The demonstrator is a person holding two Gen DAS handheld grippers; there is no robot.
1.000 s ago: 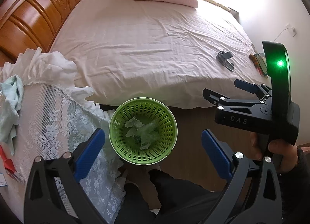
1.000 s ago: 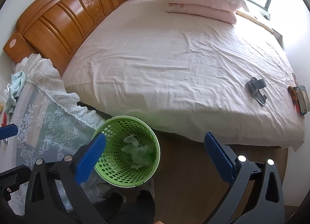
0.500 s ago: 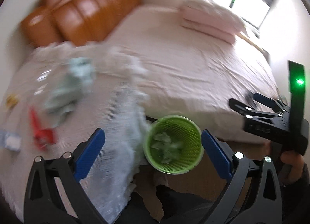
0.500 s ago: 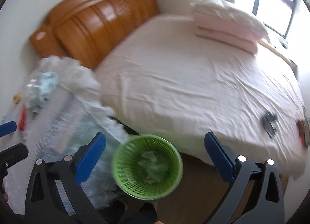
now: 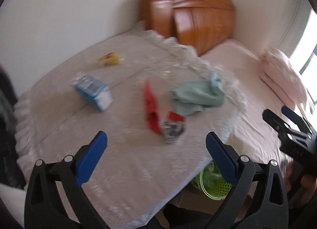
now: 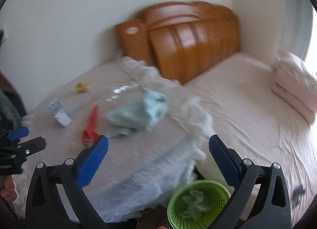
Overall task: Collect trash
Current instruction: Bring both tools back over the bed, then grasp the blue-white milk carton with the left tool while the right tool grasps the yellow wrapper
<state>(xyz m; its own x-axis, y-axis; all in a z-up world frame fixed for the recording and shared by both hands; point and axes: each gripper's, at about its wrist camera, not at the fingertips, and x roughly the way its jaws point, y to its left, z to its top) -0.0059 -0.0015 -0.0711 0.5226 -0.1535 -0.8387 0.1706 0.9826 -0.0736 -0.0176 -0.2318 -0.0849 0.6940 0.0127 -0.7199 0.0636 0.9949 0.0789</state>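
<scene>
Both views are motion-blurred. My left gripper [image 5: 156, 142] is open and empty above the lace-covered table [image 5: 122, 179]. Just beyond its fingertips lie a red wrapper [image 5: 151, 110], a crumpled silver-black wrapper [image 5: 173, 129] and a small red scrap [image 5: 175, 116]. A blue-white carton [image 5: 92, 90] and a yellow wrapper [image 5: 110, 59] lie farther left. The green basket [image 6: 198, 201], holding crumpled pale-green paper, stands on the floor by the table's corner. My right gripper [image 6: 158, 143] is open and empty over that corner.
A teal cloth [image 5: 198, 96] lies bunched on the table near the bed. The bed [image 6: 247, 110] with pink pillows [image 6: 293, 82] and a wooden headboard [image 6: 188, 39] fills the right side. A white wall backs the table.
Both grippers have swung left and up, away from the basket and bed and toward the tabletop. The basket has slid to the lower right of both views. Both stay open.
</scene>
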